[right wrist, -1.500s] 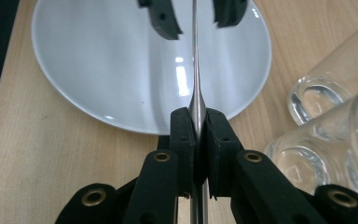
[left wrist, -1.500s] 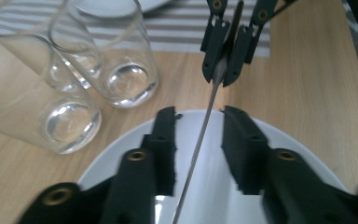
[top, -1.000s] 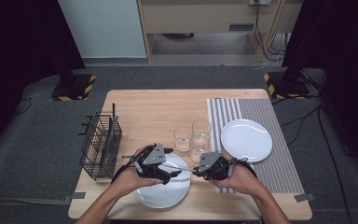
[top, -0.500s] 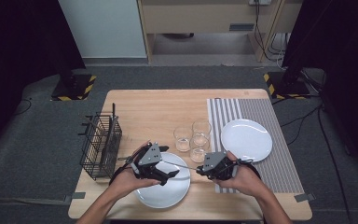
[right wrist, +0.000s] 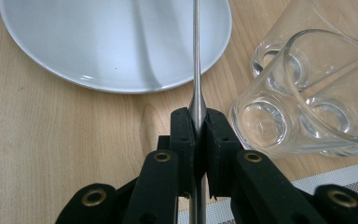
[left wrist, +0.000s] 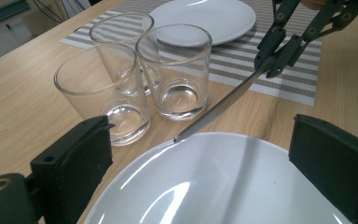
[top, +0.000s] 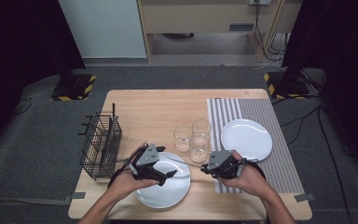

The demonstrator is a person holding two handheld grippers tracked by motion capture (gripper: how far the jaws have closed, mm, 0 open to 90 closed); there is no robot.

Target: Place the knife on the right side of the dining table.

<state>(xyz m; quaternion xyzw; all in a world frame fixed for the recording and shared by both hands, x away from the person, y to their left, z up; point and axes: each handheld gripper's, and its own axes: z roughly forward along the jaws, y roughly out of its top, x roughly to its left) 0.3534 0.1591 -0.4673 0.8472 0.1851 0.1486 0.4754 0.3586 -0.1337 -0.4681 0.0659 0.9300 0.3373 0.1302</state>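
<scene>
High view: table (top: 144, 109) carries near white plate (top: 168, 184). Left tool (top: 161, 176) over that plate, jaws just opened wide, nothing between them. Right tool (top: 206, 168), right of the plate, clamps a knife (top: 186, 163); blade tip over the plate rim.

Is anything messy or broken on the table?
Nothing is spilled or broken. The one odd thing: the right gripper is shut on a thin metal utensil, held slanting above the table with its tip at the rim of the near plate.
</scene>
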